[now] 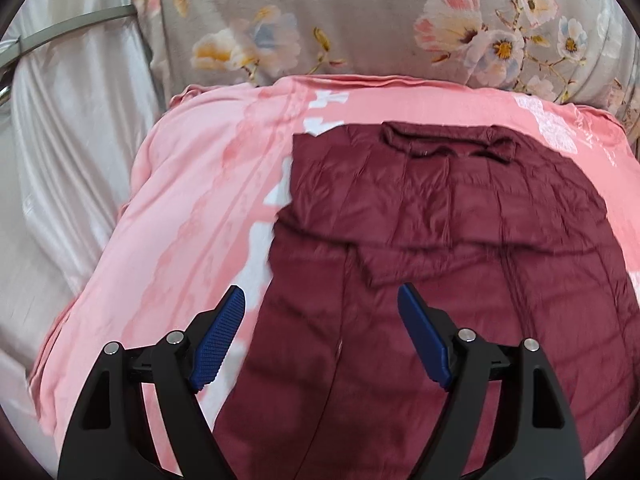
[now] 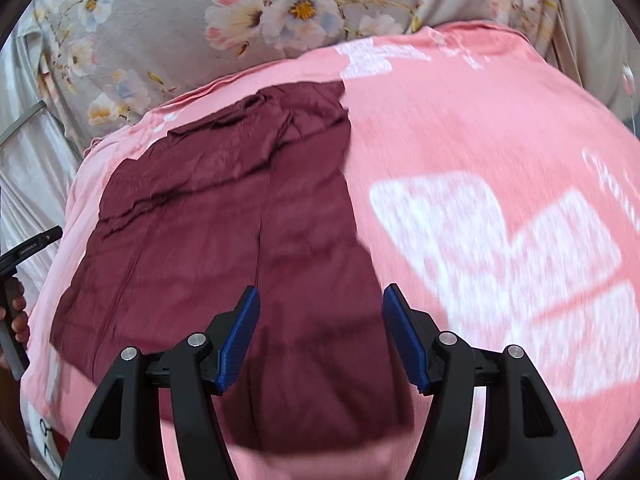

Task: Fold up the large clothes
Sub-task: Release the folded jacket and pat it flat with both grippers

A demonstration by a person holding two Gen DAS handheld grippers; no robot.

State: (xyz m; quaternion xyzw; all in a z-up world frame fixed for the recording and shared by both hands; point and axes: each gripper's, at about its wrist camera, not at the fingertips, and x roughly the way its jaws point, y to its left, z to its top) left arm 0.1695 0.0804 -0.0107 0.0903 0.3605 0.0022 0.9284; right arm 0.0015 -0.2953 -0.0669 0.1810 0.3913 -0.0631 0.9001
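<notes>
Both jaws wide above maroon jacket [image 1: 460, 200]; pink blanket [image 2: 480, 128] around.

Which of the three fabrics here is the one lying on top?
The maroon jacket; it lies on the pink blanket, unlike the grey floral sheet behind.

Premises present as a domestic bedroom. The work surface is a bed dressed in a pink blanket [image 1: 192, 184] with white printed motifs, its far edge abutting grey bedding with a floral pattern [image 1: 360, 28] in pink, blue and yellow. To the side hangs a pale satin curtain [image 1: 60, 120] gathered by a tie-back band; a maroon quilted garment [image 1: 440, 240] lies spread flat on the blanket, consistent with household laundry.
</notes>
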